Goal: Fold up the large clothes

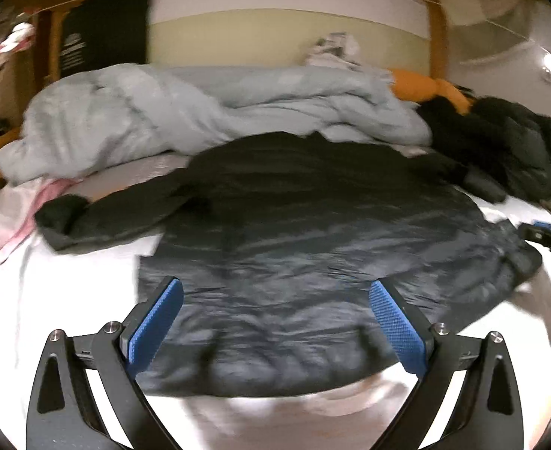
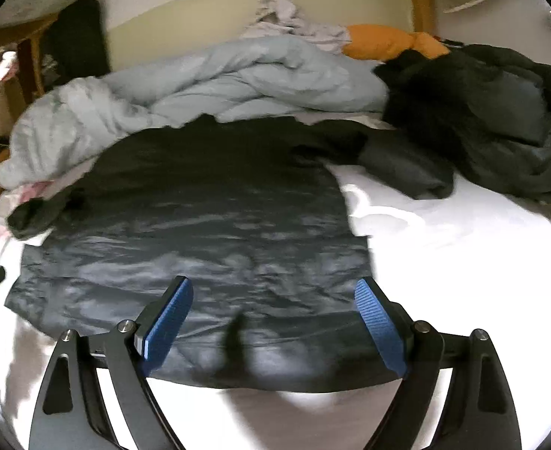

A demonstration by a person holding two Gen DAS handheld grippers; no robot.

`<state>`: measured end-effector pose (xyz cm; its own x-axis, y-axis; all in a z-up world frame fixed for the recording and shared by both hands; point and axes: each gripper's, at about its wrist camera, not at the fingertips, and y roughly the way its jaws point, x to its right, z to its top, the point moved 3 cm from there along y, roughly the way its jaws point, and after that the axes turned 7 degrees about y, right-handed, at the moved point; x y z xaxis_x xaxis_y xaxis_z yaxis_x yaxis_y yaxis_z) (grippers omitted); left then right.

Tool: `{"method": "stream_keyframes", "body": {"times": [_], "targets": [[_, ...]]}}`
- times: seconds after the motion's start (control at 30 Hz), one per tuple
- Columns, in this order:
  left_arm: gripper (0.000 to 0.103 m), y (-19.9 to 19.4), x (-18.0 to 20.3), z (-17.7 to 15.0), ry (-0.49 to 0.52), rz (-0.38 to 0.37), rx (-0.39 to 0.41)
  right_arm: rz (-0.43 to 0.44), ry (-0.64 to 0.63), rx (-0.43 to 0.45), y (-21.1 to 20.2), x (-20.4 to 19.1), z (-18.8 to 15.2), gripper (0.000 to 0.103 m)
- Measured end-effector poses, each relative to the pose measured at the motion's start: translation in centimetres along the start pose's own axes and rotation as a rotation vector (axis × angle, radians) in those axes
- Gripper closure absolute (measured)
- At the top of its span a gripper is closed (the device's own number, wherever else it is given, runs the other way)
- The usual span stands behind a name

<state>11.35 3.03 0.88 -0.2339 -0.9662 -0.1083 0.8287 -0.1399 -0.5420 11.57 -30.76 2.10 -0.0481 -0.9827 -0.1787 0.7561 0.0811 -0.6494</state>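
Bedding is covering nearly everything in both views: a white sheet (image 1: 69,300) is lying over the bed, and a pale blue duvet (image 1: 200,101) is lying bunched up along the far side, near the wall. In front of the duvet a big dark jacket (image 1: 294,225) is lying spread out flat on the sheet, with its bottom edge toward the cameras. One sleeve (image 1: 99,217) is stretching out to the left and is lying on the sheet, and the other sleeve (image 2: 399,165) is reaching toward the right. At the far right a heap of dark clothes (image 2: 481,112) is sitting on the bed, and an orange cloth (image 2: 388,41) is showing just behind this heap.

The left gripper (image 1: 275,322) is hanging over the bottom edge of the jacket with its jaws standing wide apart, and nothing is being held between the blue pads (image 1: 155,326). The right gripper (image 2: 275,322) is also standing wide open above the same edge, and it is not pinching the cloth. A small dark tab (image 2: 234,341) is sticking out at the edge of the jacket, between the fingers of the right gripper. Both pictures are a little blurred.
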Motion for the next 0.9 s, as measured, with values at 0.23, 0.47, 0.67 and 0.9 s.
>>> {"method": "stream_keyframes", "body": {"times": [0.23,0.47,0.67,0.9], "targets": [[0.005,3.3,4.5,-1.5,0.087,-0.049,-0.149,0.024,-0.173,-0.072,2.2,-5.5,-2.9,0.014],[0.004,6.7,3.5,-3.6,0.018,-0.036,-0.29,-0.028,-0.24,-0.151,5.7,-6.3,-4.8,0.014],[0.007,4.6,3.4,-3.0,0.036,-0.017,-0.213,-0.023,-0.24,-0.119,4.6,-6.0,-4.5,0.014],[0.007,1.8,2.9,-2.4,0.151,-0.003,-0.247,-0.026,-0.348,-0.149,1.6,-6.1,-4.4,0.013]]}}
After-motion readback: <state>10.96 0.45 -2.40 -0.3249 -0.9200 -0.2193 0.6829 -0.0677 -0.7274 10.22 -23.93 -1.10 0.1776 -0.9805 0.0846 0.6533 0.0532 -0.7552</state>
